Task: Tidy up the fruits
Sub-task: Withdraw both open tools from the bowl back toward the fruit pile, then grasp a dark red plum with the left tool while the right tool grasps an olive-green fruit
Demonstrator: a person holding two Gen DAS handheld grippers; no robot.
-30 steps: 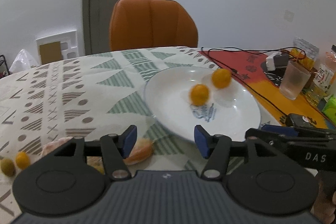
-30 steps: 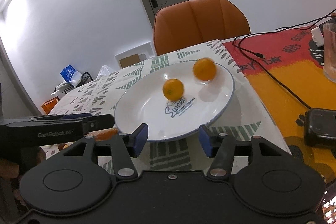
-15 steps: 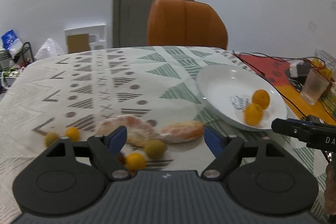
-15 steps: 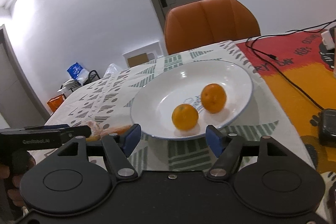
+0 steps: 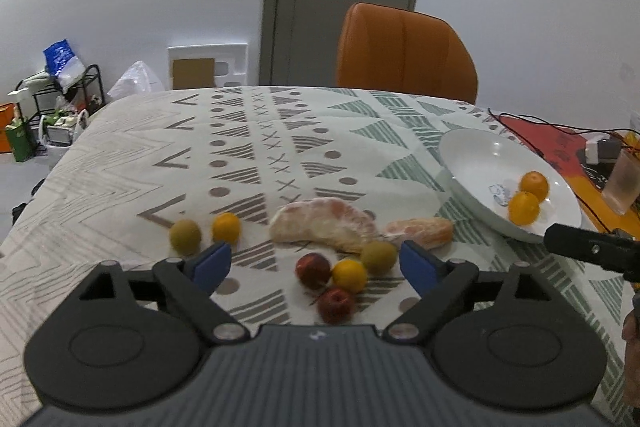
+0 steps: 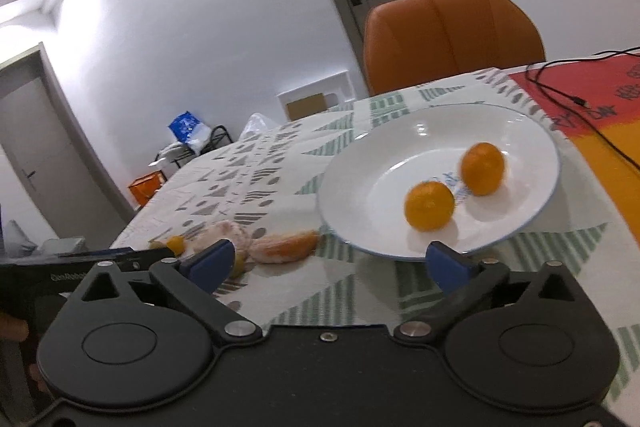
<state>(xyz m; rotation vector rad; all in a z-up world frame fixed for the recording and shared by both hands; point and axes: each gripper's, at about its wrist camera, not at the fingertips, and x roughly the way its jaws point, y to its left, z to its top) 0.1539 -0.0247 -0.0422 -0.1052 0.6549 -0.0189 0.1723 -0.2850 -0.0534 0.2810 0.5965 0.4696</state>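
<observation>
Orange-skinned, two small oranges (image 6: pixel 430 205) are sitting together in the white plate (image 6: pixel 360 183) on the patterned tablecloth (image 5: pixel 120 167). The left gripper (image 5: pixel 314 263) is hanging with jaws wide apart and empty over loose fruit: a red fruit (image 5: pixel 314 270), a green fruit (image 5: pixel 185 235) and a peeled segment (image 5: pixel 322 225). The right gripper (image 6: pixel 328 265) is hovering spread and empty just before the plate's near rim.

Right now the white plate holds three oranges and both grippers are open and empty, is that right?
Not quite: the white plate holds two oranges, as the right wrist view shows. The left gripper and right gripper are indeed open and empty.
</observation>
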